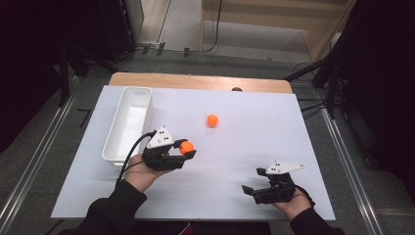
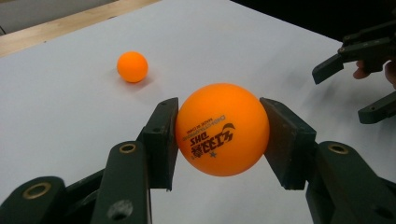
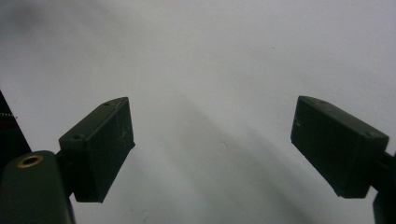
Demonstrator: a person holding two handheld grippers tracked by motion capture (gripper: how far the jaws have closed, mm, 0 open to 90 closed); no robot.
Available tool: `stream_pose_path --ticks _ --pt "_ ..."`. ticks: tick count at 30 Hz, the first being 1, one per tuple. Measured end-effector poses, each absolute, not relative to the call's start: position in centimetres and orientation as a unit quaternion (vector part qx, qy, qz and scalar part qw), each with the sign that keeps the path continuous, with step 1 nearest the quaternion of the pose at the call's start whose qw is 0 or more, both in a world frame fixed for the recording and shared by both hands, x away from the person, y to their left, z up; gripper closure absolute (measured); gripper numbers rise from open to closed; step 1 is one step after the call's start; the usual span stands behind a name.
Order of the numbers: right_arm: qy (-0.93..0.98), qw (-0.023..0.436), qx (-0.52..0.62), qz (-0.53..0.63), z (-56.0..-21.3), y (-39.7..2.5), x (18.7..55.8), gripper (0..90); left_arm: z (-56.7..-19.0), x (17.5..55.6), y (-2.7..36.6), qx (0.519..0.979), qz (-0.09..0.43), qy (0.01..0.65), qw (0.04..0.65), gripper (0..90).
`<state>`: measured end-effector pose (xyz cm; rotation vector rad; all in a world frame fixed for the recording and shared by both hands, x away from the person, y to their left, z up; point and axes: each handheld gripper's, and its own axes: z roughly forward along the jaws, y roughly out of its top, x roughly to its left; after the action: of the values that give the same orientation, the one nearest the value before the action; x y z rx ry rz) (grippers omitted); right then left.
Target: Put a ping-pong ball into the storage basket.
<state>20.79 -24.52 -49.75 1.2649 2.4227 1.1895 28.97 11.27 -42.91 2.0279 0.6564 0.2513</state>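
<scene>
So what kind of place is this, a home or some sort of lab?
Most likely a lab or recording studio, not a home: a white-covered table stands between dark curtains, cables run across the floor, and a person works handheld grippers, the left gripper clamping an orange ping-pong ball near a white bin.

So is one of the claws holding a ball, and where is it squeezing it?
Yes. The left claw pinches the printed orange ball by its two opposite sides. The right claw is open, holding nothing.

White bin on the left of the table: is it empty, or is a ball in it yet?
Empty. The high view shows the white bin's bare floor; one orange ball is clamped in the left gripper, the other ball lies on the table.
</scene>
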Motion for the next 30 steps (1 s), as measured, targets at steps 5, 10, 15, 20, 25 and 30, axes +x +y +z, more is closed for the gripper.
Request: stream_pose_path --ticks 5,10,15,20,25,30 --pt "0.811 0.082 0.423 0.397 -49.7 -24.6 20.8 11.7 -42.7 29.1 11.6 0.828 0.109 0.275 0.476 50.1" --pt "0.81 0.082 0.423 0.397 -49.7 -24.6 20.8 11.7 -42.6 29.2 11.9 0.827 0.113 0.277 0.476 50.1" --pt "0.81 0.082 0.424 0.397 -49.7 -24.6 20.8 11.6 -42.5 29.5 12.4 0.823 0.118 0.285 0.478 50.1" --pt "0.81 0.082 0.424 0.398 -49.7 -24.6 20.8 11.7 -42.3 29.7 13.0 0.821 0.122 0.291 0.475 50.1" --pt "0.81 0.082 0.424 0.397 -49.7 -24.6 20.8 11.7 -42.3 29.9 13.4 0.819 0.129 0.297 0.475 50.1" --pt "0.81 0.083 0.424 0.396 -49.7 -24.6 20.8 11.6 -42.1 30.1 13.8 0.817 0.135 0.302 0.472 50.1"
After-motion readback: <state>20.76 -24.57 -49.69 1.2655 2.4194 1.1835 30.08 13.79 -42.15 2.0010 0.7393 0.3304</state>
